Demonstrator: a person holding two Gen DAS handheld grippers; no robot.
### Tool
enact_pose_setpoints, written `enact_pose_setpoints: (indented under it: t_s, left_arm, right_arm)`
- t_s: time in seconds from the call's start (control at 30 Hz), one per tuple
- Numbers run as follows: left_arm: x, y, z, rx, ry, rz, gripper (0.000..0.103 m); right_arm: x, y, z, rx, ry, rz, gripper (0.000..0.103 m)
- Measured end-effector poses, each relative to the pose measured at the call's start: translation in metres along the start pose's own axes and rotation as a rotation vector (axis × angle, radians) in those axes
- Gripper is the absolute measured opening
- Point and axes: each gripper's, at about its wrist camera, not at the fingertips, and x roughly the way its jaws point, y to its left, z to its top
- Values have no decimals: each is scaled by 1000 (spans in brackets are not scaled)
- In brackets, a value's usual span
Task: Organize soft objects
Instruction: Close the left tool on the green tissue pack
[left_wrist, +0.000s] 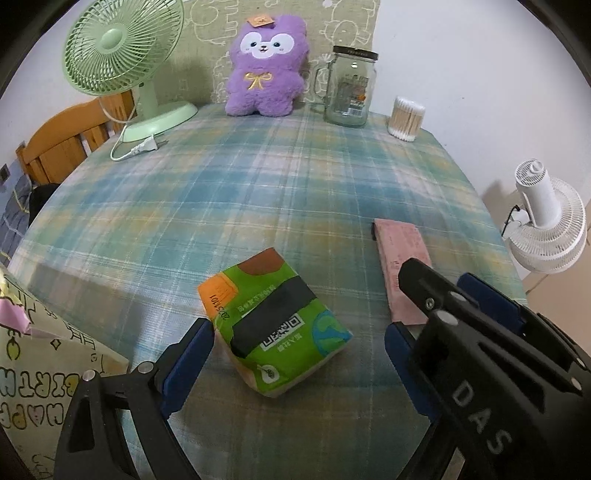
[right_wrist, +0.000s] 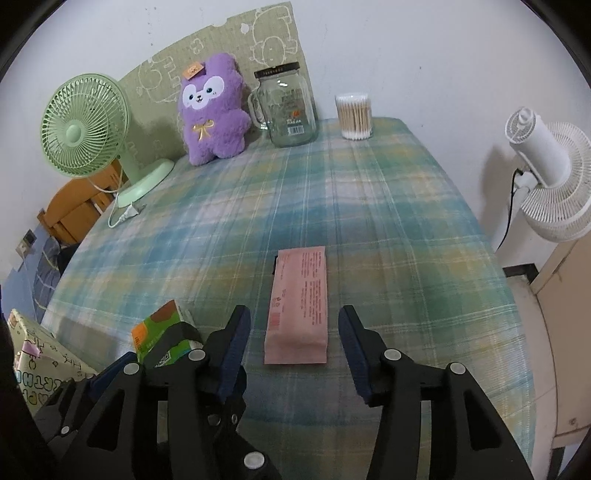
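A green tissue pack (left_wrist: 273, 325) lies tilted on the plaid tablecloth (left_wrist: 258, 192), between the fingers of my left gripper (left_wrist: 300, 328). That gripper is open; its left pad is at the pack's edge and its right pad stands clear. A flat pink pack (right_wrist: 299, 306) lies lengthwise between the fingers of my right gripper (right_wrist: 293, 314), which is open and not touching it. In the left wrist view the right gripper (left_wrist: 443, 284) hovers over the pink pack (left_wrist: 402, 258). The green pack (right_wrist: 162, 332) also shows in the right wrist view. A purple plush toy (left_wrist: 266, 70) sits upright at the back.
At the back stand a green desk fan (left_wrist: 122, 66) with a loose plug, a glass jar mug (left_wrist: 349, 88) and a tub of cotton swabs (left_wrist: 404, 118). A white fan (right_wrist: 546, 173) stands off the right edge. A printed gift bag (left_wrist: 40, 369) sits at the near left.
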Motion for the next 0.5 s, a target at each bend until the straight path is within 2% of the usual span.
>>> enact_pose_setpoints:
  t_s: [0.17, 0.23, 0.5]
  left_arm:
    - [7, 3, 1, -16, 30, 34, 81]
    - [6, 3, 1, -15, 17, 50, 75]
    - [7, 3, 4, 12, 24, 58, 71]
  right_arm:
    - [4, 0, -2, -1, 16, 0, 54]
    - [5, 0, -3, -2, 19, 0, 54]
    - [9, 3, -1, -22, 33, -34, 56]
